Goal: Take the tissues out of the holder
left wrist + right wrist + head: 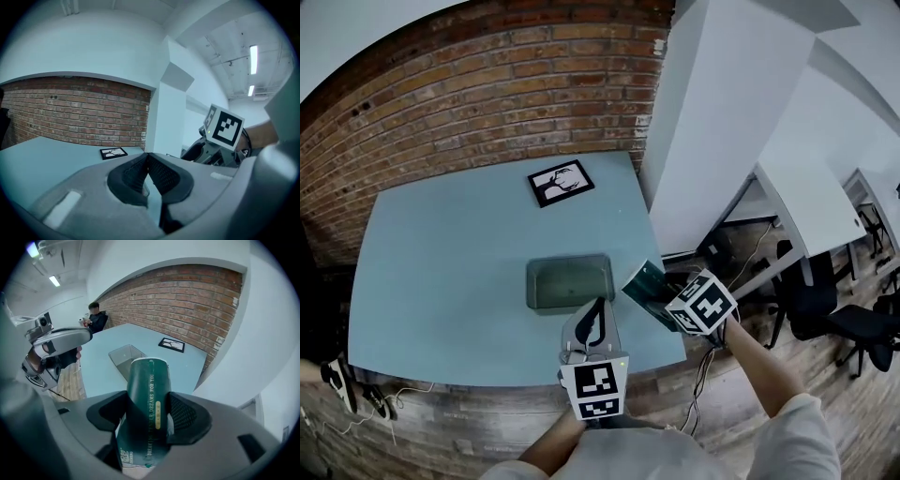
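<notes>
So the right gripper [149, 414] was clamped mid-body on the dark-green soft plastic tissue pack [146, 380], 4 o'clock of the clear rectangular plastic holder [569, 259]. It looked light, squishy, slick, and the left gripper [149, 174] was pinched closed, empty.

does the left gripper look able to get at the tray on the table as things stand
Probably yes. The left gripper, shut and empty, is right by the near edge of the tray with nothing between them; the right gripper, holding the green tissue pack, is off to the side.

Tissue pack [145, 394] dark green (gold lettering); table [441, 272] pale blue; wall [487, 84] red brick.
</notes>
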Demonstrator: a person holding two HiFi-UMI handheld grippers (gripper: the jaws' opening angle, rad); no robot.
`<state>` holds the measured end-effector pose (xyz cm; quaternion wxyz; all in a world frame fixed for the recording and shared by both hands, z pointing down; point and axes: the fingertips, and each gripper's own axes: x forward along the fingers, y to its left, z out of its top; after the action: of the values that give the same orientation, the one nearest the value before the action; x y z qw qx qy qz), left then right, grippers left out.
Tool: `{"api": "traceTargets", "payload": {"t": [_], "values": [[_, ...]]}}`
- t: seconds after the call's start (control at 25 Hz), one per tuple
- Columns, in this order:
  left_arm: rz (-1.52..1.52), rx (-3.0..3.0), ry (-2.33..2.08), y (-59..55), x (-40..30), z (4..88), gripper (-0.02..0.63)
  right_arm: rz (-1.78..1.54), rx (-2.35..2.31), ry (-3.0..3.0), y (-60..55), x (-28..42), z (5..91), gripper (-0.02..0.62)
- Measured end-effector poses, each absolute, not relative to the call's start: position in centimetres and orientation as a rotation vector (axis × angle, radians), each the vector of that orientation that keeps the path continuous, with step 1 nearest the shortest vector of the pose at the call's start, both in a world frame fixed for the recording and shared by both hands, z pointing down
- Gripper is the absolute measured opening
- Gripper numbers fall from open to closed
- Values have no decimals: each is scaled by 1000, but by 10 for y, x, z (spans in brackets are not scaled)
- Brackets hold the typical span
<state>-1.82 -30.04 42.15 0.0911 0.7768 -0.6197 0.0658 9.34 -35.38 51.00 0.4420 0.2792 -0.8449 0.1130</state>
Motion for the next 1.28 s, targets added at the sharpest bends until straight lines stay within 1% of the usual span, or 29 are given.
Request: {"api": "traceTargets", "payload": {"t": [0.2,0.48,1.28], "values": [[222,2349,-1784,-300,2,427,9,333,724,-2077,-340,116,525,290],[259,2366,-1742,-293,17,433,8,389,720,-2066,-321,126,545,290],[362,2327,-1751,-291,2,456,9,465,662,-2036,-307,109,612,291]]}}
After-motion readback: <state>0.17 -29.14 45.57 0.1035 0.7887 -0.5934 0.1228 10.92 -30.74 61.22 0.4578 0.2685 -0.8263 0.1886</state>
